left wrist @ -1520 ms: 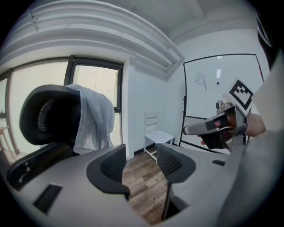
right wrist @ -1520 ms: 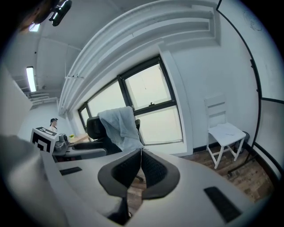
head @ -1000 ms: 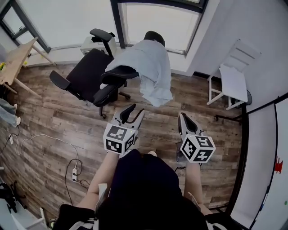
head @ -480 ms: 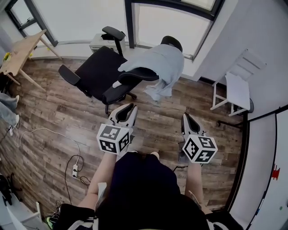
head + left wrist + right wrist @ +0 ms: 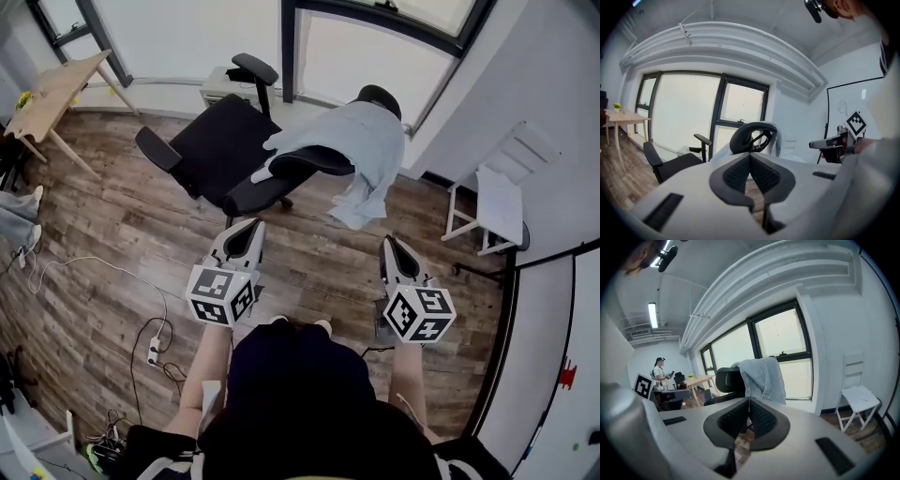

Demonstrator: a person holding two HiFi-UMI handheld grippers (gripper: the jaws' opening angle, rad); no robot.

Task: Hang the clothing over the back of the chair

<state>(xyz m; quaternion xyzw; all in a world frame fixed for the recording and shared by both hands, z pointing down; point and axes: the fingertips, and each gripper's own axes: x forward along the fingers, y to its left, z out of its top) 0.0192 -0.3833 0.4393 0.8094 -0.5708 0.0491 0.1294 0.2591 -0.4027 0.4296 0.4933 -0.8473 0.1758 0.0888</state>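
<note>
Leave clothing (image 5: 373,141) draped on chair (image 5: 225,150) back; pull left claw (image 5: 253,225), just closed empty, and right claw (image 5: 387,244), clenched empty, clear without snagging.

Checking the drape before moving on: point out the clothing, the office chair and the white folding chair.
clothing (image 5: 375,141), head view, middle of the fabric
office chair (image 5: 220,138), head view, seat
white folding chair (image 5: 498,197), head view, seat

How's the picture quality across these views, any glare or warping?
Head view: even daylight, window washed out white. Left gripper view: strong fisheye, chair backlit and dark. Right gripper view: fisheye curves straight lines, clothing clear and well lit.
</note>
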